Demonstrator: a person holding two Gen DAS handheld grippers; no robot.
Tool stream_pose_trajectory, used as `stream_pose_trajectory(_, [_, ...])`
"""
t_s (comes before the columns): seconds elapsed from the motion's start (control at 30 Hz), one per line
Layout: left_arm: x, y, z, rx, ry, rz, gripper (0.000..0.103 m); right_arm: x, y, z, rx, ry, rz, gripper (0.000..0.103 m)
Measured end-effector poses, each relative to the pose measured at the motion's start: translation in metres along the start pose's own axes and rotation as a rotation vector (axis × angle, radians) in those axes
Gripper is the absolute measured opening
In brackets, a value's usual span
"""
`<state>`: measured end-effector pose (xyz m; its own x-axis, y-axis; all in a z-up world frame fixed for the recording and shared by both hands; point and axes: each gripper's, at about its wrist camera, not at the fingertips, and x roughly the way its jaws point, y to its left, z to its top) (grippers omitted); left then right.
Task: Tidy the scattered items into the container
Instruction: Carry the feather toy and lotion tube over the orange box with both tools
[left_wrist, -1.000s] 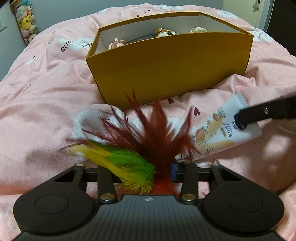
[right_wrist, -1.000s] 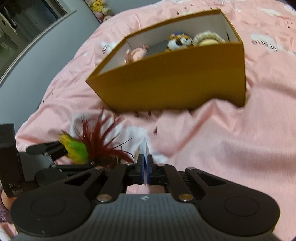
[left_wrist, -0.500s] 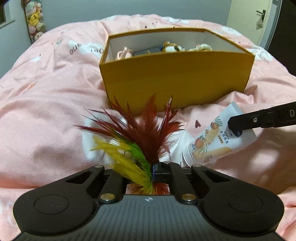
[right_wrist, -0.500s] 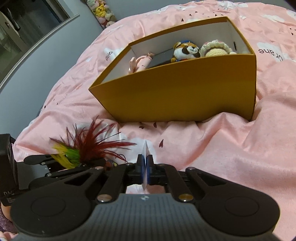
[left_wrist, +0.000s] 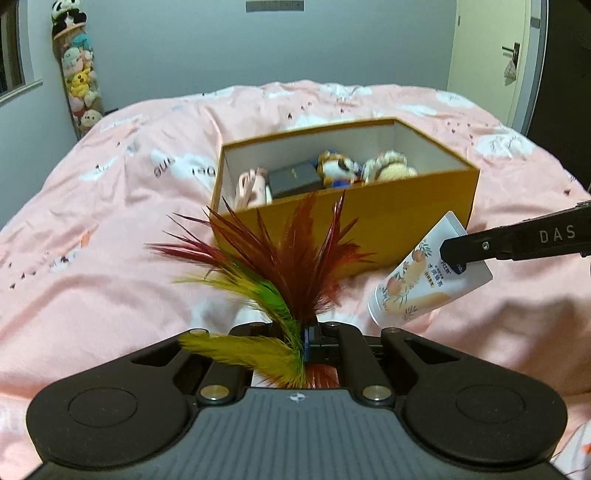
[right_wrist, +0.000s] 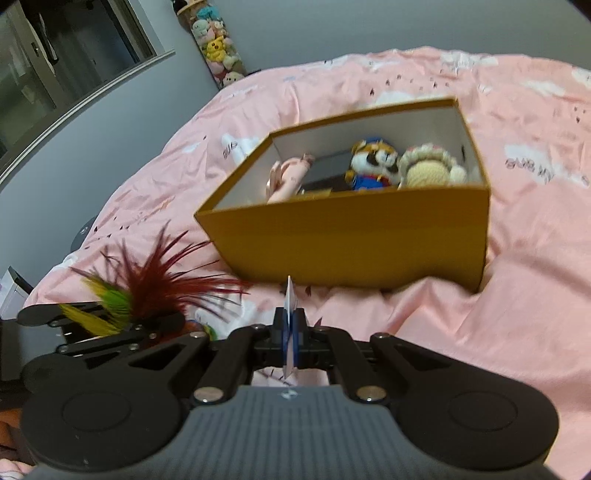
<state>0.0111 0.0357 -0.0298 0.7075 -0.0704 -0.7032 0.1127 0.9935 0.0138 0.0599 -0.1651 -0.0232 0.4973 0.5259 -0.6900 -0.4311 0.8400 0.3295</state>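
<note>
My left gripper (left_wrist: 312, 334) is shut on a feather toy (left_wrist: 284, 266) with dark red, green and yellow plumes, held above the pink bedspread in front of the mustard-yellow box (left_wrist: 369, 221). My right gripper (right_wrist: 290, 326) is shut on the flat end of a white cream tube (left_wrist: 424, 284), seen edge-on in the right wrist view (right_wrist: 290, 295). The tube hangs in the air right of the feathers. The box (right_wrist: 351, 236) is open and holds a pink doll (right_wrist: 288, 177), a dark case (left_wrist: 295, 179), a tiger plush (right_wrist: 373, 164) and a crocheted toy (right_wrist: 428, 170).
The box sits on a rumpled pink bedspread (left_wrist: 110, 229). A tall column of plush toys (left_wrist: 77, 81) stands by the far wall. A door (left_wrist: 491, 55) is at the far right, a window (right_wrist: 55, 66) at the left.
Both grippers have risen with their items, so the inside of the box now shows more fully. The tube has lifted off the bedspread.
</note>
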Motion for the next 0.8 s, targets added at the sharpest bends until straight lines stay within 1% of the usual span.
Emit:
stream_pose_trajectory(0.23, [-0.016, -0.007, 0.022, 0.019, -0.072, 0.012, 0.010, -0.027, 0.001, 0.022, -0.028, -0.081, -0.015, 0.003])
stream_pose_trajectory(0.37, [-0.023, -0.006, 0.037, -0.007, -0.115, -0.008, 0.010, -0.041, 0.003, 0.034, -0.043, -0.126, -0.014, 0.003])
stream_pose_trajectory(0.47, [-0.026, -0.007, 0.048, -0.008, -0.137, 0.001, 0.010, -0.050, 0.004, 0.042, -0.055, -0.158, -0.022, 0.003])
stream_pose_trajectory(0.53, [-0.026, -0.008, 0.055, -0.001, -0.141, -0.002, 0.010, -0.055, 0.005, 0.049, -0.063, -0.179, -0.027, 0.003])
stream_pose_trajectory(0.63, [-0.024, -0.007, 0.067, -0.004, -0.137, -0.038, 0.010, -0.061, 0.004, 0.058, -0.068, -0.214, -0.030, 0.003])
stream_pose_trajectory(0.8, [-0.022, -0.011, 0.084, 0.018, -0.166, -0.044, 0.010, -0.069, 0.004, 0.074, -0.074, -0.277, -0.040, 0.003])
